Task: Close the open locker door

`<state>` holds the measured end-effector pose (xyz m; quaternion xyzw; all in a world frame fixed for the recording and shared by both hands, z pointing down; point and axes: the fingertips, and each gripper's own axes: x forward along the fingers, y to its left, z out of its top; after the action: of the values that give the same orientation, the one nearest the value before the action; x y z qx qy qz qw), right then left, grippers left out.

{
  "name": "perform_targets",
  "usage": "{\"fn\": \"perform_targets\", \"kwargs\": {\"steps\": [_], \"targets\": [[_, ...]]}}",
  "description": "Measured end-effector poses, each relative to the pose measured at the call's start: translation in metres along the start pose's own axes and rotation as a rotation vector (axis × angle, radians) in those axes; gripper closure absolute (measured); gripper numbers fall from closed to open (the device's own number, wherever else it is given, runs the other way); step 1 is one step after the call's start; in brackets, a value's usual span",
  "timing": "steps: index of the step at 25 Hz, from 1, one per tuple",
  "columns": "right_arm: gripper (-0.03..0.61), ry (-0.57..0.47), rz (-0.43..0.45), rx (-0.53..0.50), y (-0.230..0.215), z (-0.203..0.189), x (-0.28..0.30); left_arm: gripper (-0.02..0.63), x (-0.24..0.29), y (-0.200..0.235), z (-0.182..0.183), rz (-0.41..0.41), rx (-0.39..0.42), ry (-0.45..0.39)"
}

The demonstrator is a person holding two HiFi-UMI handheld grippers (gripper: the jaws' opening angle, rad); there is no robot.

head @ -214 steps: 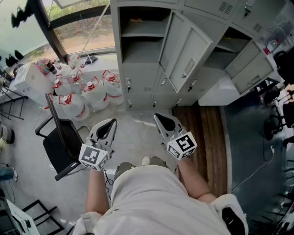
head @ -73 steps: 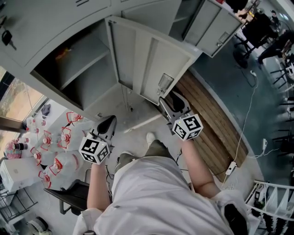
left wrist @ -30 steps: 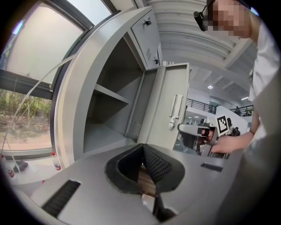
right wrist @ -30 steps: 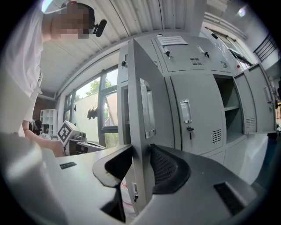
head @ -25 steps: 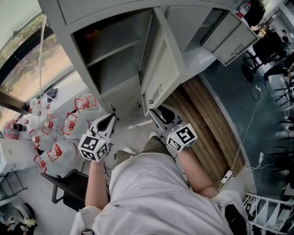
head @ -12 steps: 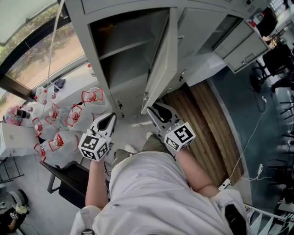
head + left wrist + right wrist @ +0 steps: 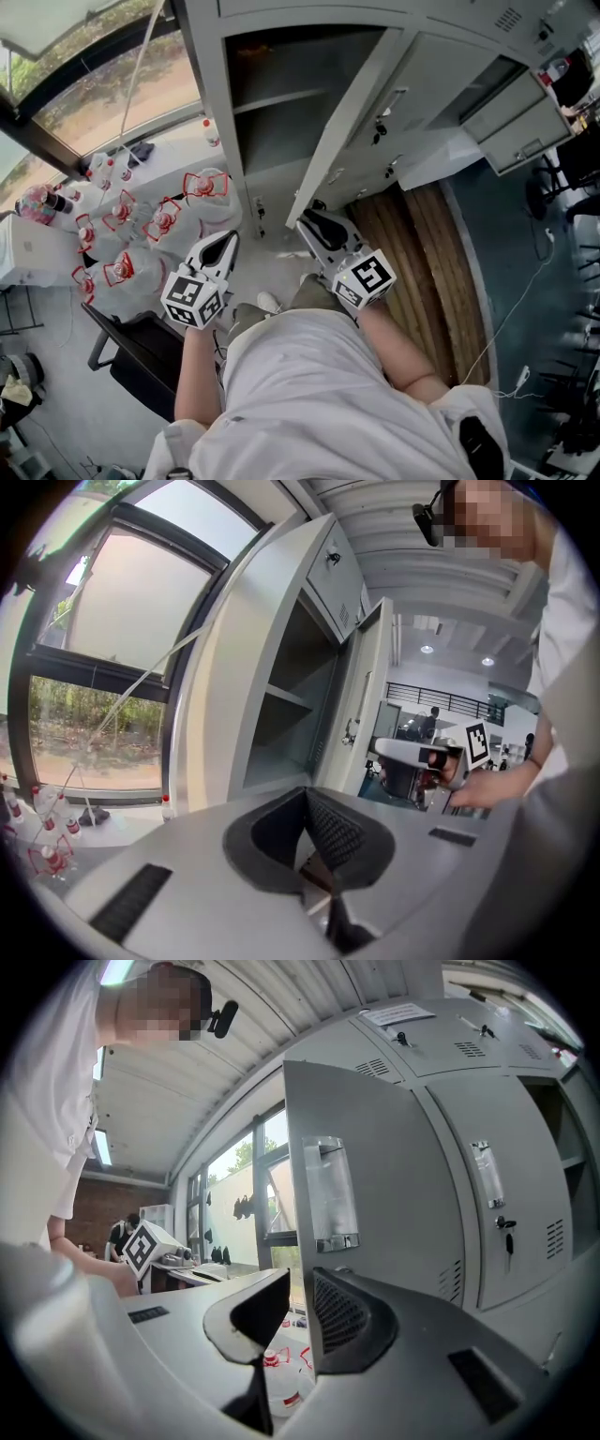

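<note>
At the near free edge of the grey sheet-metal locker door (image 7: 394, 1147), judged light, stiff and free-swinging, right gripper (image 7: 298, 1283) jaws are closing around it; left gripper (image 7: 307, 797) pinched shut, empty.

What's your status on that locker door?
Right hand-held gripper closing on locker door edge, not yet clamped. Left hand-held gripper shut, empty. Door open; no obstruction seen.

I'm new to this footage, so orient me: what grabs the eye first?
The open grey locker door juts out at centre, its edge between the closing jaws of the right gripper. Left of it, red-handled water jugs cluster below the window.
</note>
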<state>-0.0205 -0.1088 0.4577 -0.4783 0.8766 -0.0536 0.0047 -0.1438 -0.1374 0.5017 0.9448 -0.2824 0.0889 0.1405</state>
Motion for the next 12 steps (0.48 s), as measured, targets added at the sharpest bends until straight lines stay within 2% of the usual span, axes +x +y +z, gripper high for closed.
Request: {"fn": "perform_targets", "kwargs": {"steps": [12], "targets": [[0.509,0.009,0.125,0.01,0.002,-0.002,0.037,0.611,-0.022,0.022,-0.002,0.122,-0.031,-0.012]]}}
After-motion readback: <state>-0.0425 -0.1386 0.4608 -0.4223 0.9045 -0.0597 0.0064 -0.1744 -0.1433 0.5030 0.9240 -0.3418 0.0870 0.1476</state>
